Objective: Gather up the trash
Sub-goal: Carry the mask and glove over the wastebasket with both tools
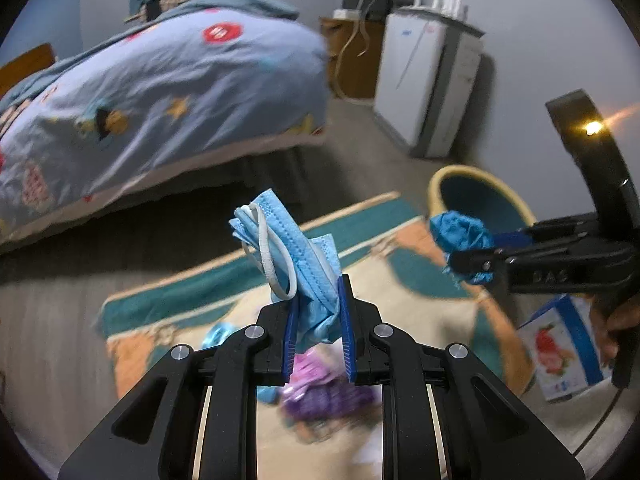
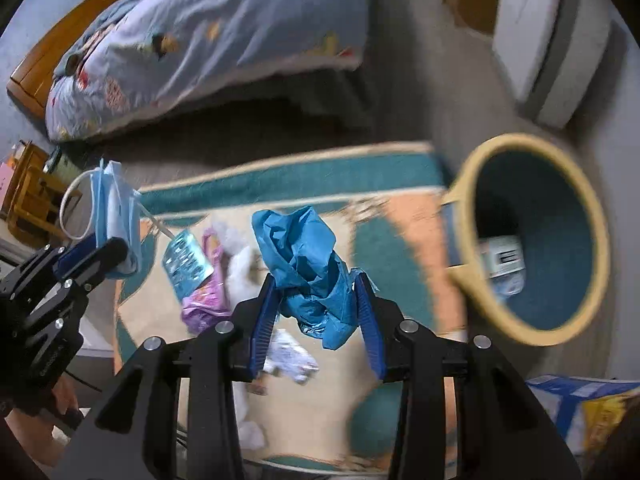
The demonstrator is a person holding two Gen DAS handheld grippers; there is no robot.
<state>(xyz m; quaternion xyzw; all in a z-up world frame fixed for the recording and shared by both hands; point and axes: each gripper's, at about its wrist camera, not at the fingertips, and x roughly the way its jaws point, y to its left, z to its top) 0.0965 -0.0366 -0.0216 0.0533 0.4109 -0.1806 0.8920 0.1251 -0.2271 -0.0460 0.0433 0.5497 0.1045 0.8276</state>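
My left gripper (image 1: 318,312) is shut on a folded light-blue face mask (image 1: 288,240) whose white ear loops hang over its left side. From the right wrist view the same left gripper (image 2: 104,252) holds the mask (image 2: 112,204) at the far left. My right gripper (image 2: 316,292) is shut on a crumpled teal-blue glove-like wad (image 2: 304,256), held above the rug. The right gripper (image 1: 468,256) with that wad (image 1: 460,236) shows in front of the woven basket (image 1: 440,184). The basket (image 2: 472,184), teal inside, lies tipped toward me, with some packaging at its bottom.
On the patterned rug (image 2: 400,264) lie a purple wrapper (image 2: 204,300), a silver blister pack (image 2: 186,264), white tissue (image 2: 240,268) and a pale wrapper (image 2: 292,356). A tissue box (image 1: 564,352) stands at right. The bed (image 1: 160,92) and a white appliance (image 1: 424,80) are beyond.
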